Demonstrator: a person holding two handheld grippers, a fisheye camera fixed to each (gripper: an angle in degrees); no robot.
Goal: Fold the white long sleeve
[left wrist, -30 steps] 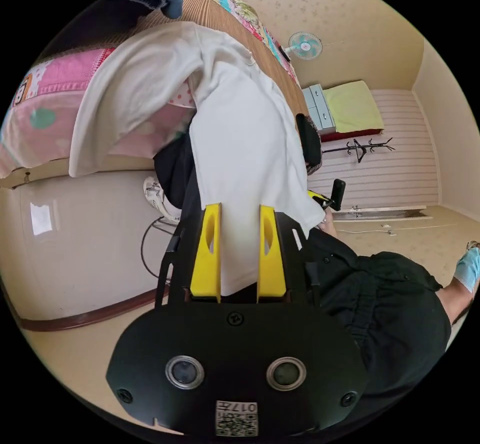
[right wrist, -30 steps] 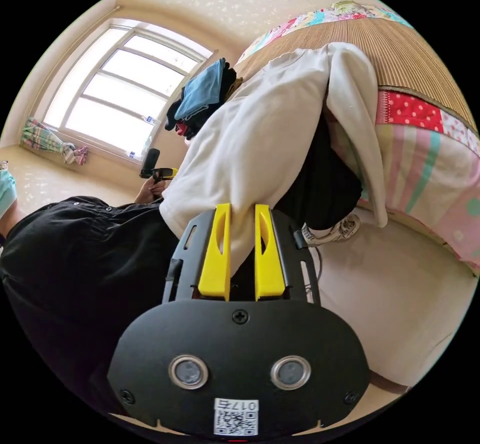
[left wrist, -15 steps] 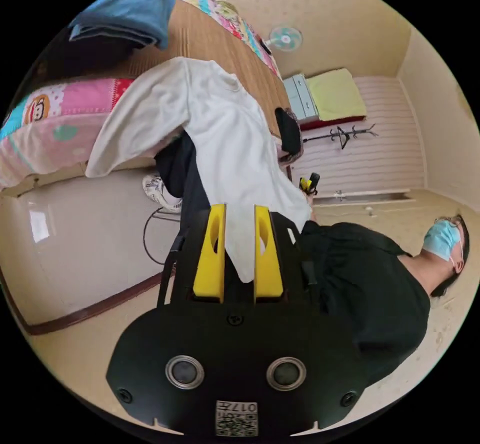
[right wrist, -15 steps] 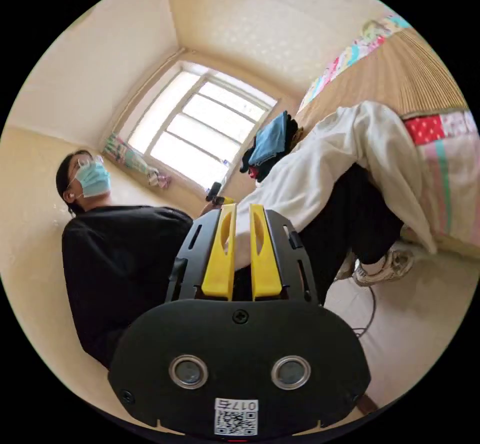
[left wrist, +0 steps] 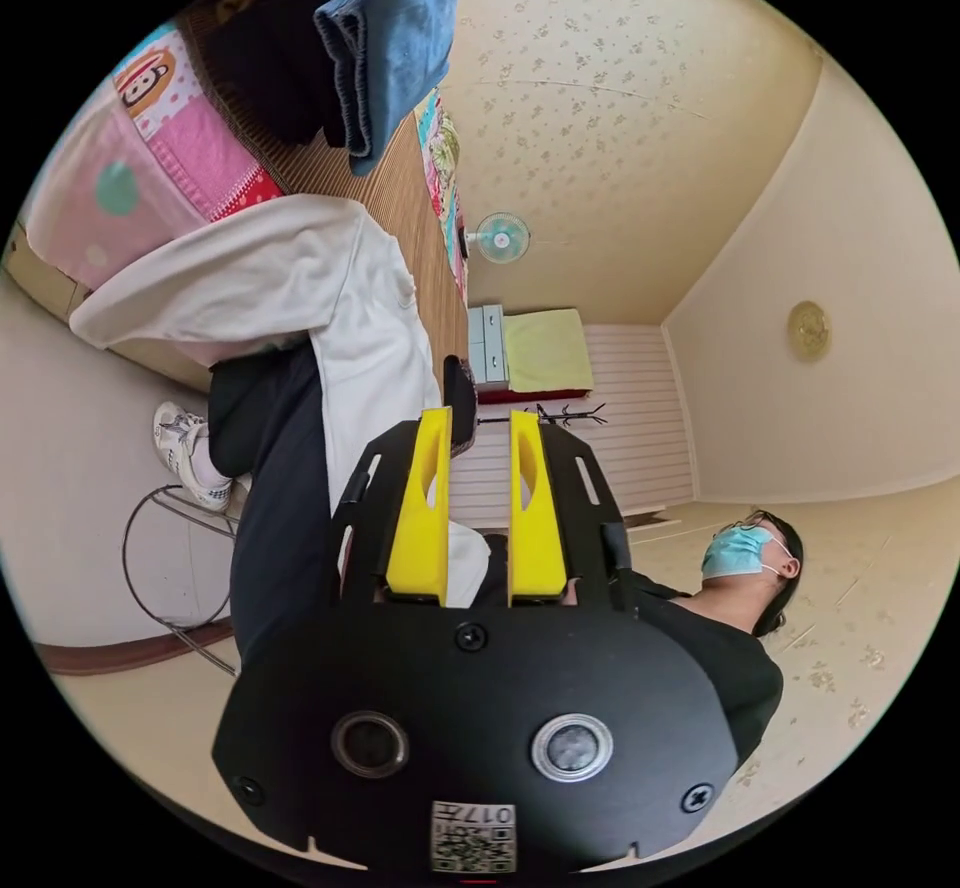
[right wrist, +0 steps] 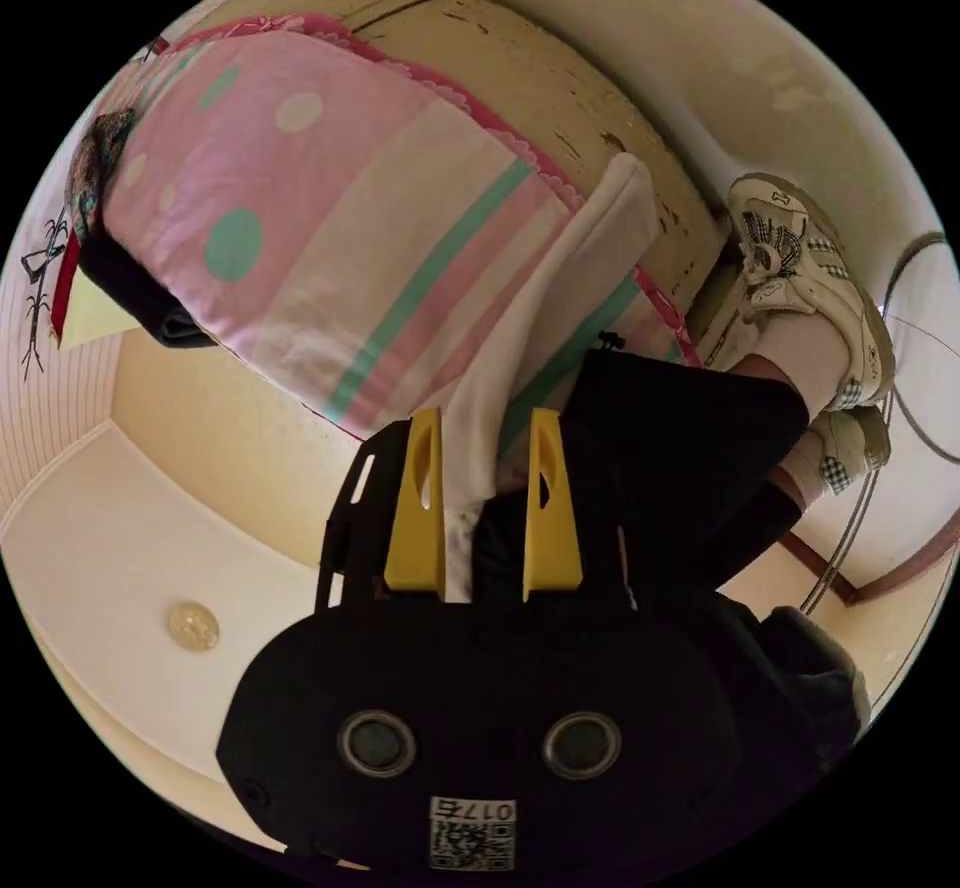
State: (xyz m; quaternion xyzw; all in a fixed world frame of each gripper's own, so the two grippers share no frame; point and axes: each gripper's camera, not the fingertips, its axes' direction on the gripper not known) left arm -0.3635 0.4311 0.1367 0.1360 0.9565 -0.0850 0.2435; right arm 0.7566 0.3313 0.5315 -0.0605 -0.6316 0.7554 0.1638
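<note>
The white long sleeve [left wrist: 300,278] hangs over the edge of the bed [left wrist: 150,178], one sleeve draped across the quilt. Its cloth runs down behind my left gripper [left wrist: 478,418], and a small fold shows low between the narrow-set jaws. In the right gripper view a white sleeve [right wrist: 560,288] trails down the pink quilt [right wrist: 330,198] and into my right gripper [right wrist: 485,418]. Those jaws stand apart; the cloth lies against one jaw, with a dark gap beside the other.
Folded blue jeans [left wrist: 400,38] and dark clothes lie on the woven mat [left wrist: 390,198] on the bed. A person in black trousers [right wrist: 690,438] and pale shoes [right wrist: 800,268] stands against the bed. A cable [left wrist: 150,568] loops on the floor; a fan [left wrist: 500,236] and drawers [left wrist: 485,343] stand far off.
Both cameras have swung sharply, the right one now facing the bed's side and the floor. The right jaws have spread wider. The left jaws keep their spacing, with less cloth showing between them.
</note>
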